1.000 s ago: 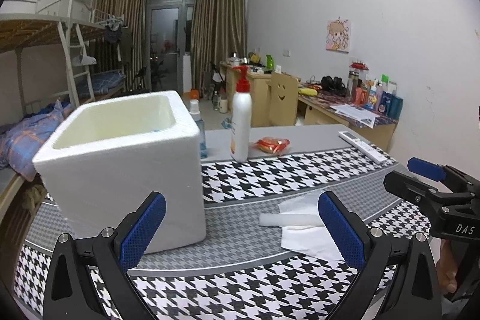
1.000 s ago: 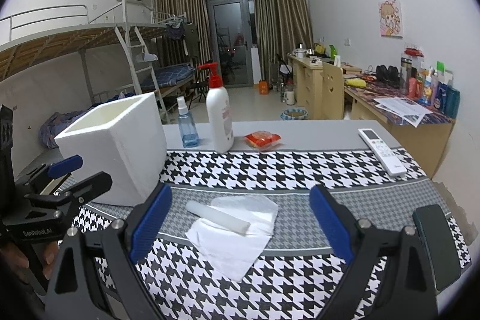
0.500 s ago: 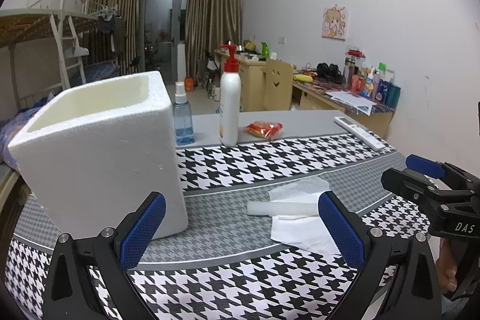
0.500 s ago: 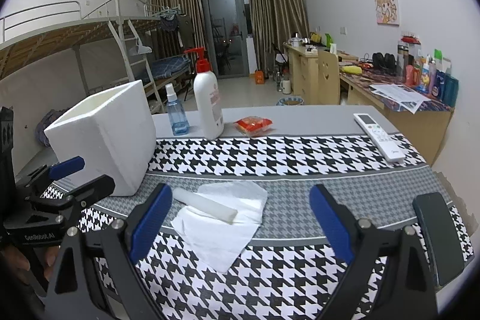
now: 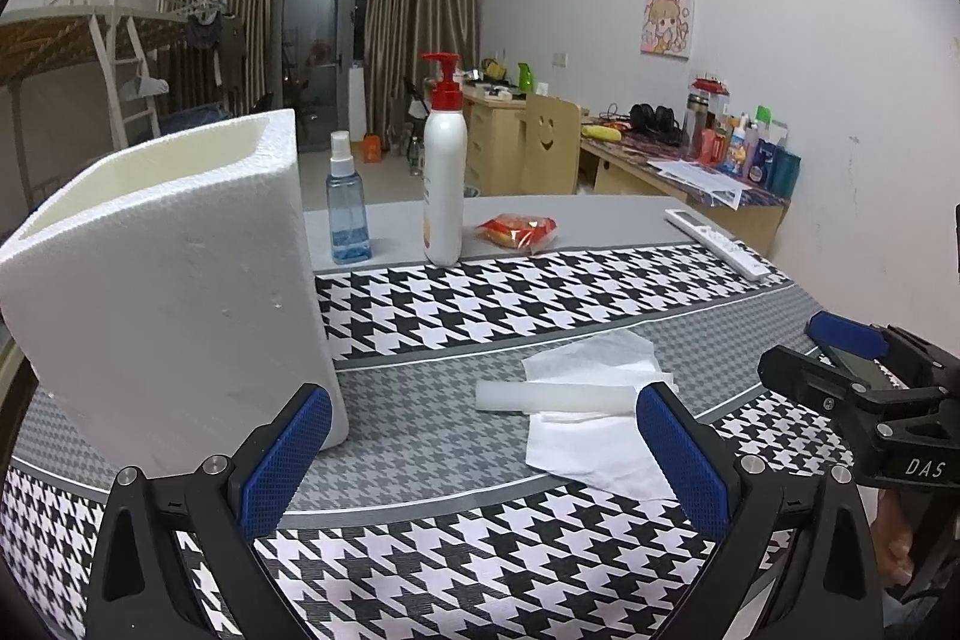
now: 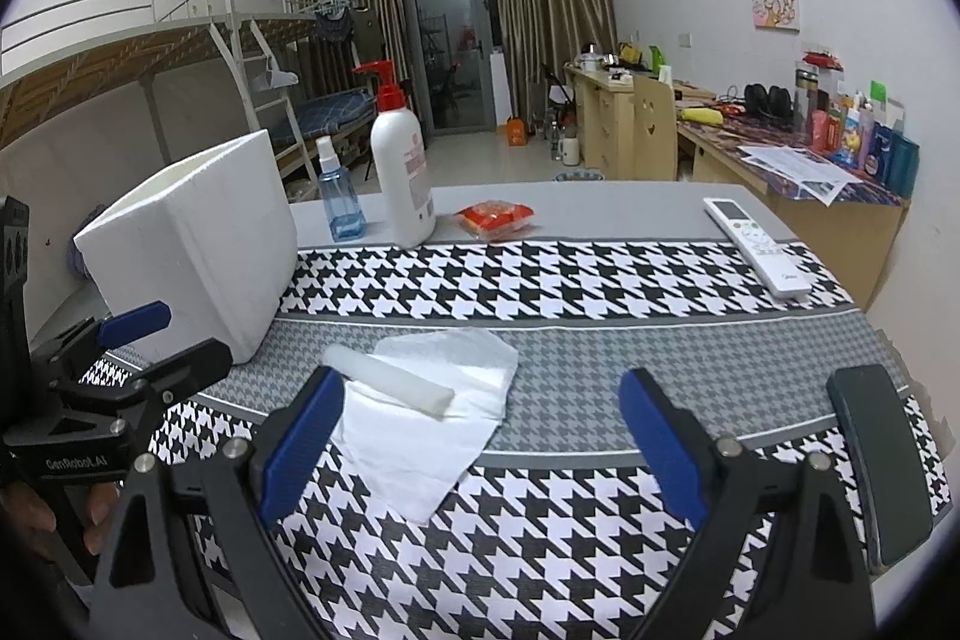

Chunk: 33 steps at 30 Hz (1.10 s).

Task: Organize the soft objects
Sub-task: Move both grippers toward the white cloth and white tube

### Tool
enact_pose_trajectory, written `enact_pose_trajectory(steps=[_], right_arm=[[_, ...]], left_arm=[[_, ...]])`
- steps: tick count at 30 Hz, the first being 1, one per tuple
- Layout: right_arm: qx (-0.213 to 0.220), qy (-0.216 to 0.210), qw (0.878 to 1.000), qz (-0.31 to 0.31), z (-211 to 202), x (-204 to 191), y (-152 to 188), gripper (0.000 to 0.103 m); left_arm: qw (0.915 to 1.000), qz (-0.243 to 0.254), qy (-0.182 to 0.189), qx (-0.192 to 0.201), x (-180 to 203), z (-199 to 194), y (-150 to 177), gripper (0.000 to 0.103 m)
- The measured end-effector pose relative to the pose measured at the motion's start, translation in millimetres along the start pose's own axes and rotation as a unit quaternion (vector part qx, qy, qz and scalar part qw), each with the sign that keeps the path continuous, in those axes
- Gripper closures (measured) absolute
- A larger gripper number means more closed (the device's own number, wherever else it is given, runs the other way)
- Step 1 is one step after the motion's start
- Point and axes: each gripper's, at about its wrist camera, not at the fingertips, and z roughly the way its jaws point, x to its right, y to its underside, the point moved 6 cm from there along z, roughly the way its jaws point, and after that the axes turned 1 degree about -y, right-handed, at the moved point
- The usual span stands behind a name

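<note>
Since a second ago both views have swung left: the foam box fills more of the left view. Both the left gripper and right gripper hang released, empty. The white foam roll lies on the tissue near the box, its long axis crosswise, far end toward the box.

Dorm room; bunk bed with ladder; cluttered desks; curtained balcony door.
</note>
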Motion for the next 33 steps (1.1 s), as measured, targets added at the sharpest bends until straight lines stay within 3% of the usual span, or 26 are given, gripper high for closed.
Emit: enact_pose_trajectory(steps=[26, 33], right_arm=[[-0.063, -0.045, 0.995, -0.060, 43, -10, 4, 0.008], [-0.093, -0.059, 0.989, -0.096, 59, -18, 8, 0.026]], left_arm=[[0.9991, -0.002, -0.028, -0.033, -3, 21, 7, 0.001], [0.9985, 0.001, -0.030, -0.045, -6, 29, 10, 0.001]])
